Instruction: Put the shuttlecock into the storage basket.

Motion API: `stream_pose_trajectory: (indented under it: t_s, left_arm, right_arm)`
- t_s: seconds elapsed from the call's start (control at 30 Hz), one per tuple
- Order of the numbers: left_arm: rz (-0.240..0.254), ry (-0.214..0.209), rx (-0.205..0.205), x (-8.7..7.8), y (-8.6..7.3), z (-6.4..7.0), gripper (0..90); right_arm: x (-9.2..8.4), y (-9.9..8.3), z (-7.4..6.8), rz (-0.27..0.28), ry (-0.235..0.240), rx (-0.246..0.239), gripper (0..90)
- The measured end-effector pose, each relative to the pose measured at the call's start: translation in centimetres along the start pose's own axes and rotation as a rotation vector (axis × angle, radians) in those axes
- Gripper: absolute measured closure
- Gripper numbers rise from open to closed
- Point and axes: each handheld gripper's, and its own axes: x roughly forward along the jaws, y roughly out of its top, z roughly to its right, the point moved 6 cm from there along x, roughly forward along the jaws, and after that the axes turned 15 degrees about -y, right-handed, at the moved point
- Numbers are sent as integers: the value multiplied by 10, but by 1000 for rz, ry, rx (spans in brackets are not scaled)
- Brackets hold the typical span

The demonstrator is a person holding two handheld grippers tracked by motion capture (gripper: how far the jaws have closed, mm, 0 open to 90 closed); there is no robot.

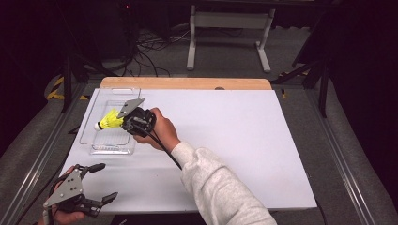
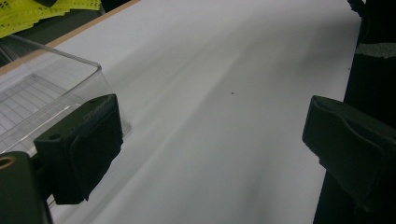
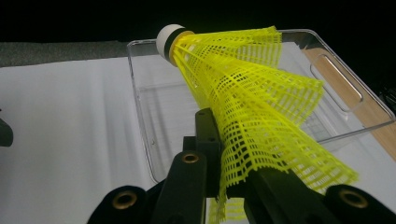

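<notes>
White table (image 1: 244, 140), wooden far edge (image 1: 187, 83); floor cables (image 1: 145, 47), metal stand (image 1: 230, 28)

High view overlooks table (image 1: 234, 140); gripper views close, sharing tray (image 1: 110, 119)

A white desk (image 1: 225, 140) with a wooden strip along its far edge carries a clear plastic tray (image 1: 109, 146) near its left side.

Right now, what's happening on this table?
A person is working with tongs in each hand. The right tongs are shut on the skirt of a yellow shuttlecock, holding it over a clear tray at the table's left side. The left tongs are open near the front edge, holding nothing.
</notes>
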Motion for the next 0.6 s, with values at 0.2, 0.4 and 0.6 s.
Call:
stream_pose_trajectory:
  t_s: [0.2, 0.4, 0.6]
  left_arm:
    - [3, -5, -1, 0, 0, 0, 60]
    - [4, -8, -1, 0, 0, 0, 60]
    - [8, -10, -3, -1, 0, 0, 60]
  right_arm:
    - [10, 6, -7, -23, 18, -29, 882]
    - [19, 9, -13, -44, 32, -49, 882]
    - [28, 9, -17, -63, 48, -47, 882]
